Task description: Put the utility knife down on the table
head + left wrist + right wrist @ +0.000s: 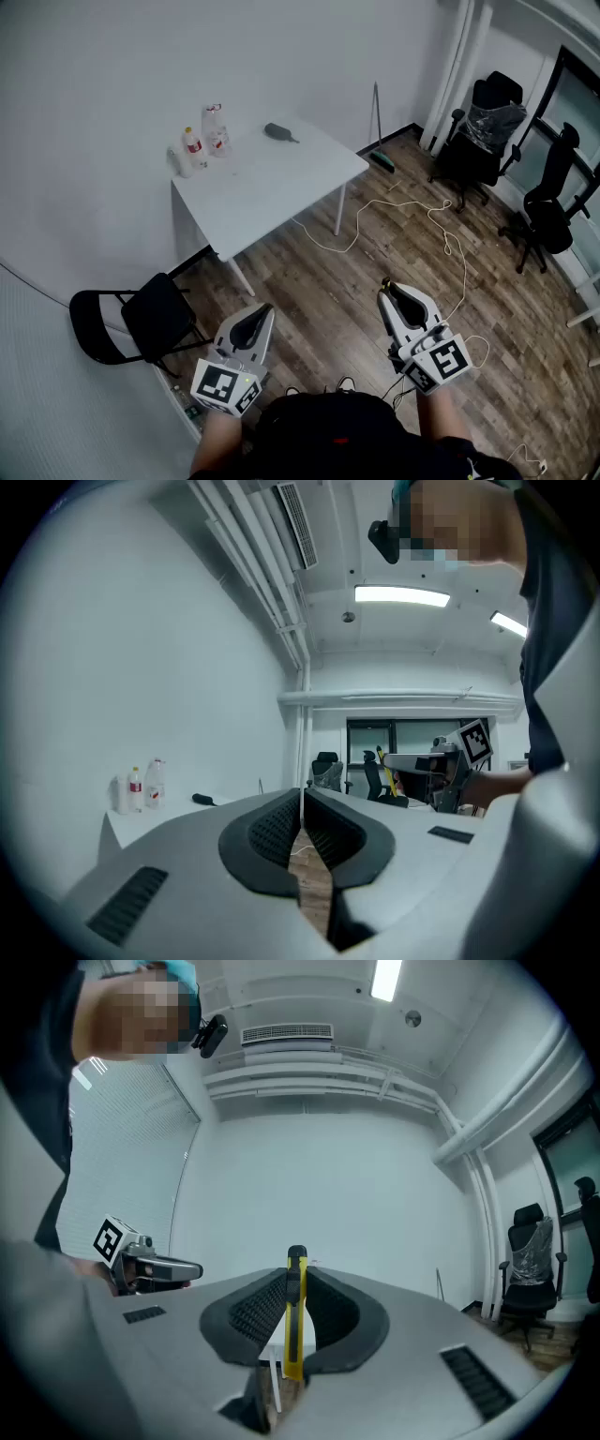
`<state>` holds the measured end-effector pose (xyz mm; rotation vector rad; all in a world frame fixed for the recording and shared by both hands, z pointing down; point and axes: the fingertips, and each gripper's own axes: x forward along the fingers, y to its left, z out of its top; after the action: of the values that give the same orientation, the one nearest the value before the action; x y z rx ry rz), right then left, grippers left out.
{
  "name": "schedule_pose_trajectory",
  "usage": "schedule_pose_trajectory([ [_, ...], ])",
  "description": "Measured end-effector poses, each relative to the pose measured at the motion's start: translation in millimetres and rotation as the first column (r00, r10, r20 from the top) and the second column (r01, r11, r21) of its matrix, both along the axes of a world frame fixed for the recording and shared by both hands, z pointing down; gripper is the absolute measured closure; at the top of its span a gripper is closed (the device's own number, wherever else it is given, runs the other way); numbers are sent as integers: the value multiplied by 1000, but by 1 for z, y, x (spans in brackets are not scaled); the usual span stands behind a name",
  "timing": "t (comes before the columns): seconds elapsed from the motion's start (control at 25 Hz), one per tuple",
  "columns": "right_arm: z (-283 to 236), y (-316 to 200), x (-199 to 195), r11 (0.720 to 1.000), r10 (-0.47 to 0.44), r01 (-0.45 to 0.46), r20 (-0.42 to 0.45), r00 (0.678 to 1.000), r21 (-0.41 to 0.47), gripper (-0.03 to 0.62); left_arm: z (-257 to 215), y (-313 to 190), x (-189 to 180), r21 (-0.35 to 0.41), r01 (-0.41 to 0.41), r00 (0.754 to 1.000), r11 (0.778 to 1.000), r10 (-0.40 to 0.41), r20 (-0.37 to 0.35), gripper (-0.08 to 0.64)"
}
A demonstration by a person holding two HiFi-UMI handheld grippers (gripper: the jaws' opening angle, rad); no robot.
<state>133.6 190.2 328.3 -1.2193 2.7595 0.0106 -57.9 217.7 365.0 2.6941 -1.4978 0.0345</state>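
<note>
A yellow utility knife (295, 1321) stands upright between the jaws of my right gripper (295, 1283), which is shut on it. In the head view the right gripper (387, 287) is held above the wooden floor, well short of the white table (272, 192). My left gripper (265, 309) hovers beside it at the same height. Its jaws (302, 806) are pressed together with nothing between them. From the left gripper view the knife (382, 759) shows as a yellow strip sticking out of the right gripper (441, 757). The left gripper (155, 1267) shows in the right gripper view at the left.
Plastic bottles (202, 141) and a dark object (277, 132) sit at the table's far side. A black folding chair (141, 319) stands at left, office chairs (487, 131) at right. A white cable (412, 211) trails over the floor.
</note>
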Motion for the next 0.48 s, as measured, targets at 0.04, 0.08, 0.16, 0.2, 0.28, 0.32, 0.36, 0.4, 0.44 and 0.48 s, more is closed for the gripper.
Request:
schedule_pose_trajectory([
  [0.04,1,0,1,1000,3,-3,0,1000,-6,517,0,0,1,0,-1,1000,1000,1,0,529],
  [0.08,2,0,3,1000,4,-4,2,1000,-11,517,1,0,2,-1,-3,1000,1000,3,1,529],
  [0.16,3,0,4,1000,3,-3,9,1000,-13,517,3,0,4,-4,-7,1000,1000,7,2,529],
  [0.2,4,1,4,1000,2,-2,10,1000,-11,517,4,0,5,-4,-10,1000,1000,10,3,529],
  [0.28,3,2,6,1000,3,-3,11,1000,-5,517,5,0,9,-6,-14,1000,1000,14,3,529],
  [0.32,2,2,8,1000,4,-4,11,1000,-3,517,4,1,10,-6,-15,1000,1000,15,4,529],
  [0.36,2,3,8,1000,5,-5,12,1000,-3,517,3,1,11,-7,-15,1000,1000,15,5,529],
  [0.4,2,3,8,1000,6,-6,12,1000,-7,517,3,1,11,-9,-15,1000,1000,15,6,529],
  [0.44,2,3,8,1000,6,-6,12,1000,-10,517,2,1,10,-11,-14,1000,1000,14,7,529],
  [0.48,3,3,7,1000,5,-5,13,1000,-13,517,2,1,10,-13,-13,1000,1000,13,7,529],
])
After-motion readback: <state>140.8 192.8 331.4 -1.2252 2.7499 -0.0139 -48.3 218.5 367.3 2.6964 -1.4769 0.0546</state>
